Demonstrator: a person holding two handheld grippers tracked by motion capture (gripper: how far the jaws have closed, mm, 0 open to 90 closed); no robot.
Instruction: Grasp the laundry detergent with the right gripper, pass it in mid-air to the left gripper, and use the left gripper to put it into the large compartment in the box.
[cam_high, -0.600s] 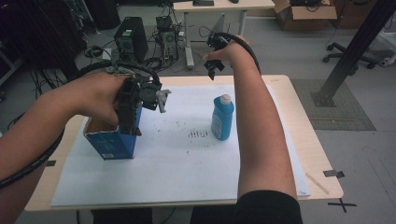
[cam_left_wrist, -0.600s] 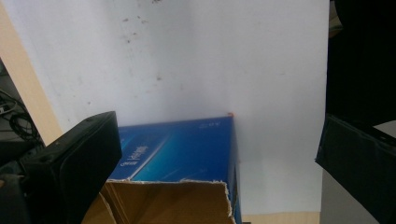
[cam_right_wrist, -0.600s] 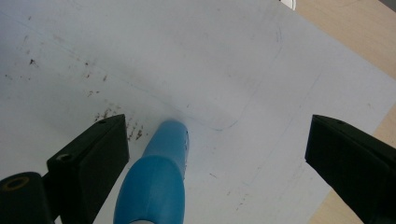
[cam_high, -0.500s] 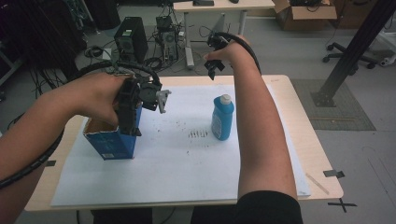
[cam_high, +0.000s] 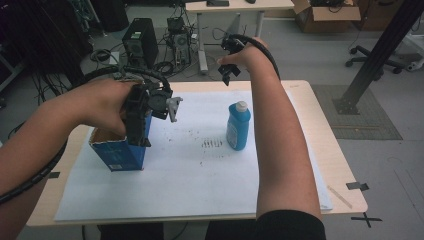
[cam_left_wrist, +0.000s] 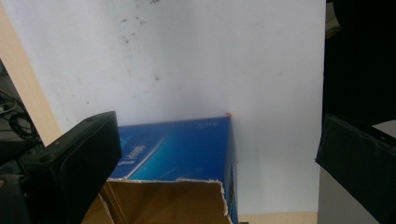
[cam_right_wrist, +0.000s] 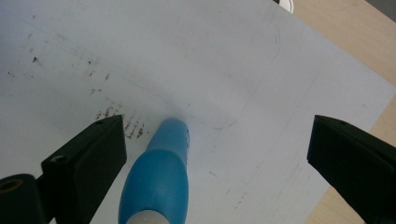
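A blue cardboard box (cam_high: 119, 154) with a torn open top stands on the left of the white sheet (cam_high: 200, 180). My left gripper (cam_high: 138, 136) hangs over its right edge, pointing down, jaws open and empty. In the left gripper view the box (cam_left_wrist: 180, 149) lies below the left gripper (cam_left_wrist: 215, 126). A blue bottle (cam_high: 238, 129) with a white cap stands upright mid-sheet. Held high over the table's far edge, my right gripper (cam_high: 226, 75) is open; between the wide jaws of the right gripper (cam_right_wrist: 217, 126) the bottle (cam_right_wrist: 159, 182) sits far below.
Dark specks (cam_high: 214, 144) mark the sheet left of the bottle. The wooden table (cam_high: 325, 150) shows bare strips at both sides. Behind it on the floor are a computer tower (cam_high: 140, 42), a desk (cam_high: 235, 10), an office chair (cam_high: 385, 55) and a black post (cam_high: 380, 50).
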